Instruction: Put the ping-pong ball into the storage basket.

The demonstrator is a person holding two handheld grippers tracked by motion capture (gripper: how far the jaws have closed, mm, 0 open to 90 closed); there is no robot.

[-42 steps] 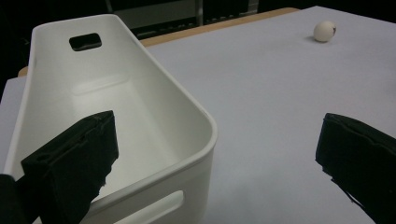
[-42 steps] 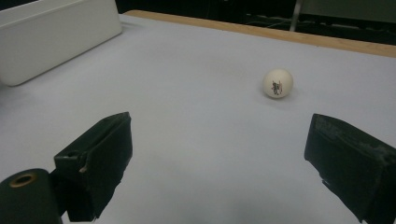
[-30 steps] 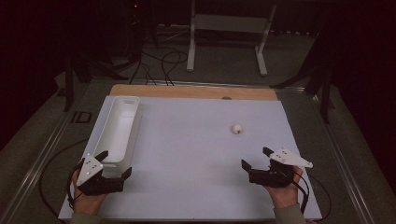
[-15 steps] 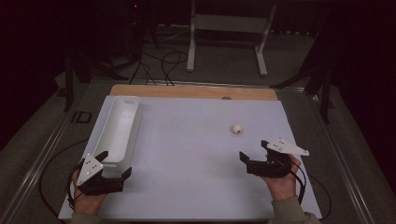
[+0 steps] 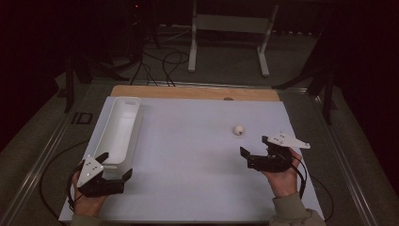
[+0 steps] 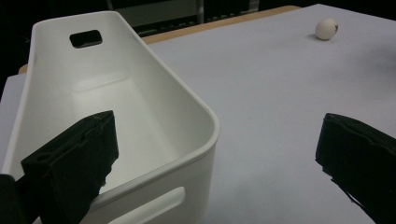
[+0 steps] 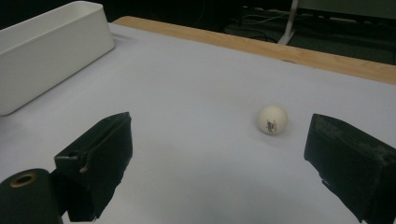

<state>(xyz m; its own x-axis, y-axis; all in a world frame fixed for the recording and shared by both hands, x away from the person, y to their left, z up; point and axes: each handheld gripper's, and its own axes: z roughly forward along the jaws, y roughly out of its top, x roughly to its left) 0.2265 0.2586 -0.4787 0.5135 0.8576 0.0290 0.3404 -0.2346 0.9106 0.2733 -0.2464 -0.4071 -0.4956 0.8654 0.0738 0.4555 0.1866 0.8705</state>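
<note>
A small white ball (image 5: 239,129) (image 7: 272,119) with a dark printed mark lies on the white table sheet (image 5: 188,150), right of centre. My right gripper (image 5: 253,145) (image 7: 219,128) is open just short of the ball, which sits a little ahead between the jaws and nearer the right one. A long white bin (image 5: 120,129) (image 6: 140,93) with a handle slot stands empty along the left side. At the bin's near end my left gripper (image 5: 116,165) (image 6: 217,128) is open, one jaw over the bin's corner and the other over the sheet. The ball (image 6: 326,29) is far off.
A wooden strip (image 5: 197,92) borders the sheet at the far edge. Behind the table are a white metal stand (image 5: 226,42) and cables on the dark floor. A cable (image 5: 47,179) trails off the table's left edge.
My right gripper has moved forward and slightly left, closer to the ball. The left gripper, bin and ball have not moved.
</note>
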